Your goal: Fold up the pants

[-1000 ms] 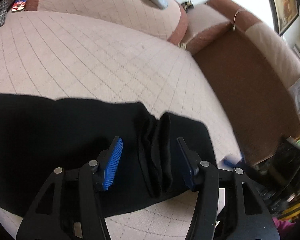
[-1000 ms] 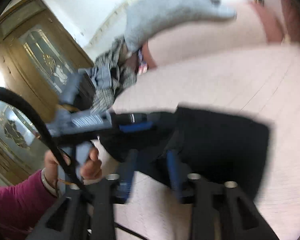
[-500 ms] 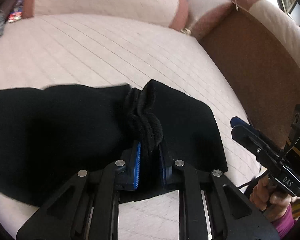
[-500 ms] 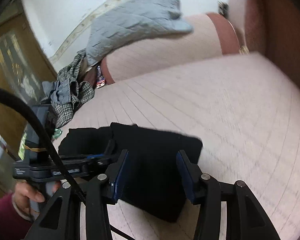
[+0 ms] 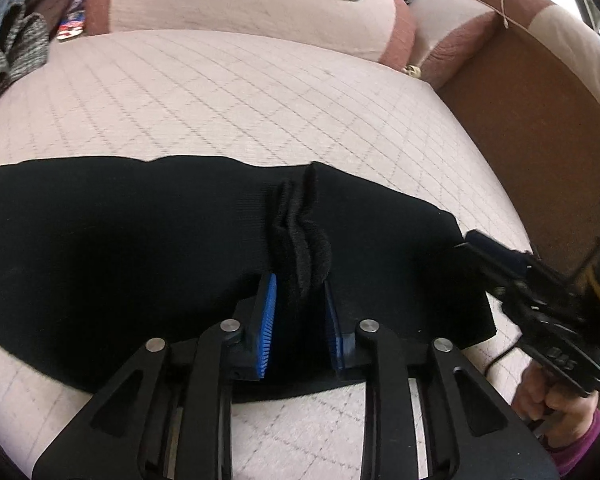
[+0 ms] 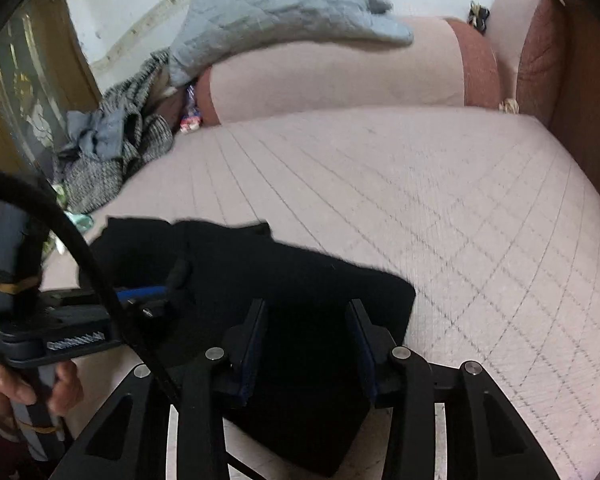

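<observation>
On the quilted sofa seat (image 5: 260, 92), black pants (image 5: 120, 240) spread flat. Left gripper (image 5: 300, 312) pinching a bunched ridge near mid-length; right gripper (image 6: 308, 344) spread wide over the end, gripping nothing. Risk: thick ridge slipping free on lifting, or single-sided pull skewing the fold.

Black pants (image 5: 140, 240) lie flat, bunched at one ridge.

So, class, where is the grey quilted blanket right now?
In the right wrist view, the grey quilted blanket lies draped over the pink bolster cushion, upper left, above the pile of clothes.
</observation>
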Demonstrator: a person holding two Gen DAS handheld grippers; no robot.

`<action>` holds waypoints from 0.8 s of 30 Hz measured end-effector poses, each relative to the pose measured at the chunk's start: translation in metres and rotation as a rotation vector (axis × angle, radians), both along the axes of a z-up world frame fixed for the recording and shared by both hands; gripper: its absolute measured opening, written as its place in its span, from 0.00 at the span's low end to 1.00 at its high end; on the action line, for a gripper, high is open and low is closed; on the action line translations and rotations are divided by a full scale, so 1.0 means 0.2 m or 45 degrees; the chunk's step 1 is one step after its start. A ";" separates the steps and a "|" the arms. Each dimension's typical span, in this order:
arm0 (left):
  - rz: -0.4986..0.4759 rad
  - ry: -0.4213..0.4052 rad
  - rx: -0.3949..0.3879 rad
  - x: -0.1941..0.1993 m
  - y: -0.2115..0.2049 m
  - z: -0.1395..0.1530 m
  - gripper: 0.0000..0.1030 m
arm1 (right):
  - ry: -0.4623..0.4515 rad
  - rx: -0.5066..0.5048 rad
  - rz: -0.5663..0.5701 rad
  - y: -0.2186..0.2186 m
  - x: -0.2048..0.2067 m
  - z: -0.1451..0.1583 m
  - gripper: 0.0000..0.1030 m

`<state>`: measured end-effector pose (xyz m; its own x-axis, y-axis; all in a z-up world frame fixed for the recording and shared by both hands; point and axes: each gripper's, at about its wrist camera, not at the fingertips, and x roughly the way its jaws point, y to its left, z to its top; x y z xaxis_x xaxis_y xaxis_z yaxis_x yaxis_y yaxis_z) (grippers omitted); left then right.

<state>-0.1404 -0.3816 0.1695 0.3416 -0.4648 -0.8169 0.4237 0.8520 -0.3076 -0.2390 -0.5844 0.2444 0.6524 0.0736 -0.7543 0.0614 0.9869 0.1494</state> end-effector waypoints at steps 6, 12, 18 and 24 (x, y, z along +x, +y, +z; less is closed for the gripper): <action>0.063 -0.058 0.055 -0.04 0.05 0.04 0.33 | 0.097 -0.019 0.090 0.13 0.02 -0.15 0.39; 0.134 -0.167 0.157 -0.09 0.14 0.09 0.33 | 0.081 -0.018 0.107 0.19 0.03 -0.07 0.39; 0.208 -0.178 0.164 -0.08 0.24 0.10 0.33 | 0.044 0.000 0.162 0.31 0.08 -0.02 0.40; 0.256 -0.188 0.184 -0.10 0.33 0.12 0.33 | 0.181 -0.017 0.217 0.41 0.16 -0.19 0.41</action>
<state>-0.1607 -0.3156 0.1928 0.5351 -0.2582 -0.8043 0.2733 0.9539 -0.1244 -0.2063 -0.5024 0.2069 0.5184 0.1626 -0.8396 -0.0867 0.9867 0.1376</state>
